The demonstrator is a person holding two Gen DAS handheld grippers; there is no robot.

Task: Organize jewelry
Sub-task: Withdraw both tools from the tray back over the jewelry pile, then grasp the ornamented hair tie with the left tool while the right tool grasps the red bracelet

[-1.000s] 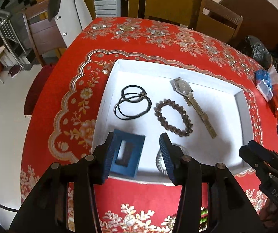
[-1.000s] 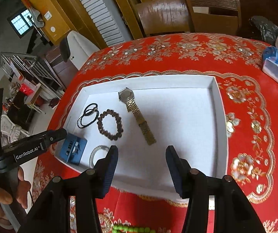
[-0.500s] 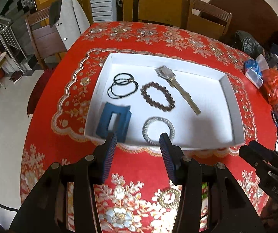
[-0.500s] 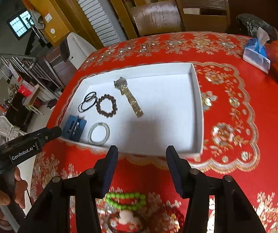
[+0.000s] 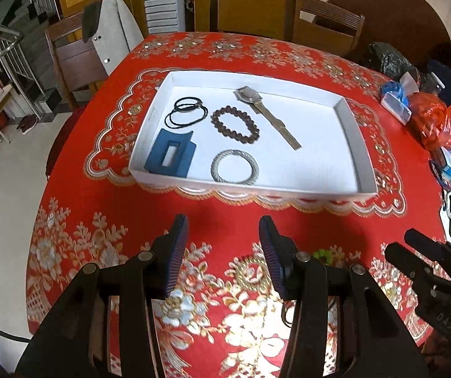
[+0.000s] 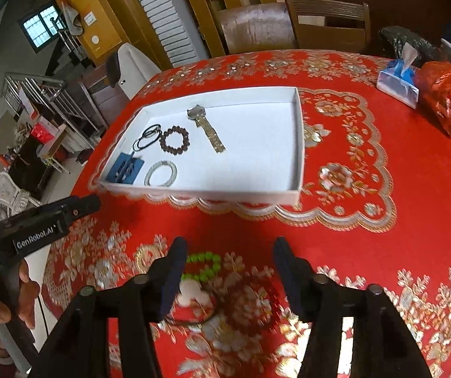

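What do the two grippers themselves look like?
Both grippers are black frames with round silver bolt heads. The left gripper has dark blue ribbed pads, and a black cable trails off beside it. The right gripper matches. White lettering marks the bodies: GenRobot.AI on the left, DAS on the right.

"GenRobot.AI" stands on the left claw (image 6: 68, 211); the right claw (image 5: 426, 252) seemingly reads "DAS".

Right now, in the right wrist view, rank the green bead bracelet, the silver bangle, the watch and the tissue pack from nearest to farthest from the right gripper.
1. Green bead bracelet: on the tablecloth just beyond the right gripper, toward its left finger.
2. Silver bangle: near left part of the white tray.
3. Watch: deeper in the tray.
4. Tissue pack: far right of the table.
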